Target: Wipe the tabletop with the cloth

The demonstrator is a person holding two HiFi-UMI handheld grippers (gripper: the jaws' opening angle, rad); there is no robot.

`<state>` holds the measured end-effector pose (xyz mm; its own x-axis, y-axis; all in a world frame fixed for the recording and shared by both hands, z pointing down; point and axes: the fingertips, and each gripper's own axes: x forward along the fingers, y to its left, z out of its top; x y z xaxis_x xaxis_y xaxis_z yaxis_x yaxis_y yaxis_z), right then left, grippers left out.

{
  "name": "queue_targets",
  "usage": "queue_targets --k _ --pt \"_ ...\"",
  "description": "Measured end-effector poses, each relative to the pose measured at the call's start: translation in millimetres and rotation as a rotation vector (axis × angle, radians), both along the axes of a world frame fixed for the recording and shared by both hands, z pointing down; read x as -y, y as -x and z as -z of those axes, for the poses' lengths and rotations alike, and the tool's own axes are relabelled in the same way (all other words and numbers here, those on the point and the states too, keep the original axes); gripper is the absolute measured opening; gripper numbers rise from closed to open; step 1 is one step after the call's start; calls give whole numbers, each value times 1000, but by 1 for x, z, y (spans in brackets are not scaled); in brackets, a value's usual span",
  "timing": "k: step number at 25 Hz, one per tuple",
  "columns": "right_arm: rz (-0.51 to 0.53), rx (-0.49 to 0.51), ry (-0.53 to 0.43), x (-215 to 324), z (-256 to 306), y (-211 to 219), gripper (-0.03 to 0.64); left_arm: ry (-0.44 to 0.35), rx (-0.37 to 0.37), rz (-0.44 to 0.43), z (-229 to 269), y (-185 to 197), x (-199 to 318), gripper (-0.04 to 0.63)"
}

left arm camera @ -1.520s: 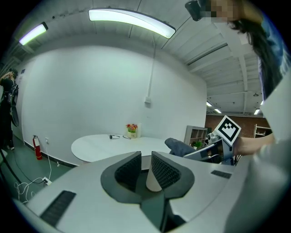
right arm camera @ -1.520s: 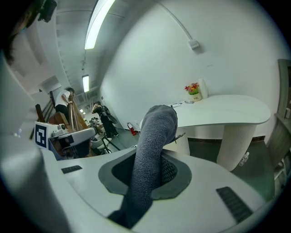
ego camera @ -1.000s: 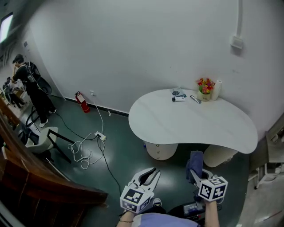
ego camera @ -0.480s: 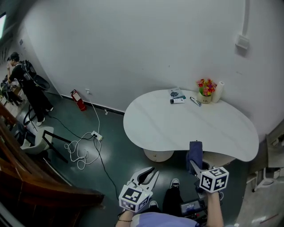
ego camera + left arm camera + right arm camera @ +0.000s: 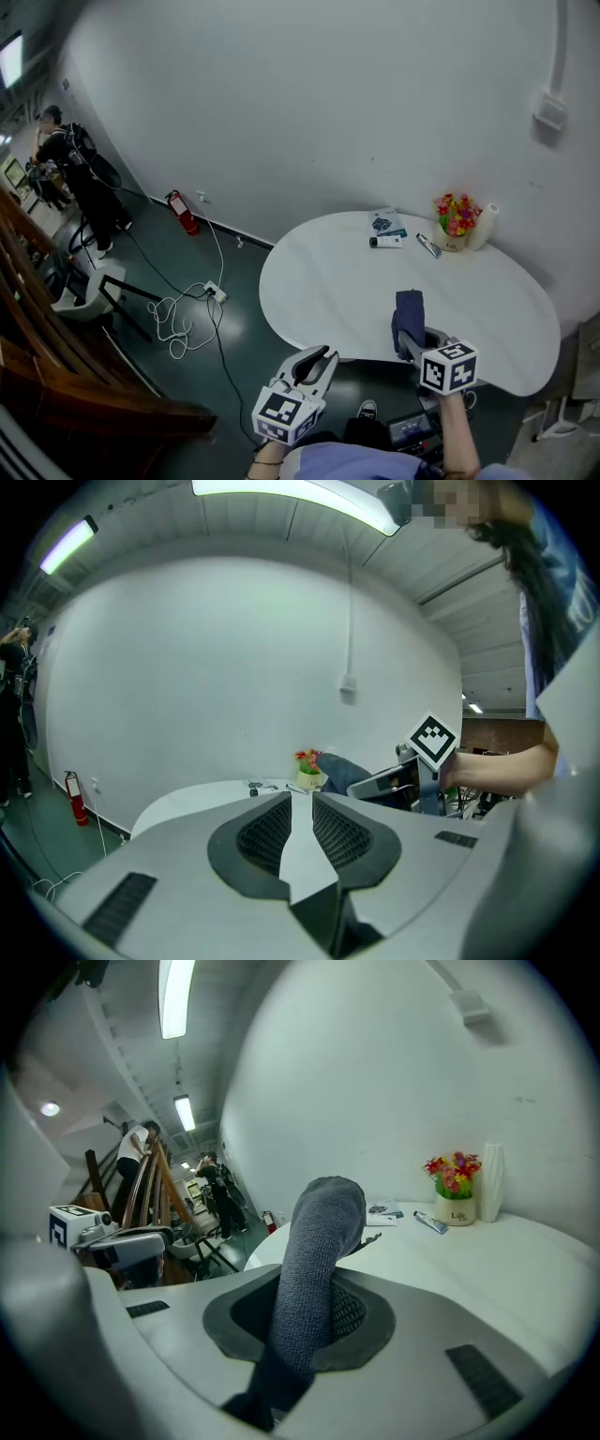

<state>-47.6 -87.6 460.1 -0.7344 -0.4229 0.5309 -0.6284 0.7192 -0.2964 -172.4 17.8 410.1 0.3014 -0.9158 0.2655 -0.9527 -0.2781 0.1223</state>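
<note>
The right claw [image 5: 410, 345] pinches the dark cloth [image 5: 409, 315], which stands upright over the desk's [image 5: 323, 281] near edge, with bare desk toward 12 o'clock. The left claw [image 5: 317, 360], slightly spread and empty, hangs off-desk at 8 o'clock, farther away.

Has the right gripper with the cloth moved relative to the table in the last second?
Yes, forward. The right gripper held the cloth short of the near edge of the tabletop before; now the cloth overlaps it.
</note>
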Motion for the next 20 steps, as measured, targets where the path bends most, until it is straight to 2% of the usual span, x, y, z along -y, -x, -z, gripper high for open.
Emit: queue_targets --k 8,14,20 --pt "154 33 49 56 -18 71 71 34 44 68 -5 12 34 64" --pt "235 61 60 74 -21 147 71 63 43 118 -13 66 53 64" --pt "261 71 123 83 -38 220 71 75 64 102 -21 127 84 64"
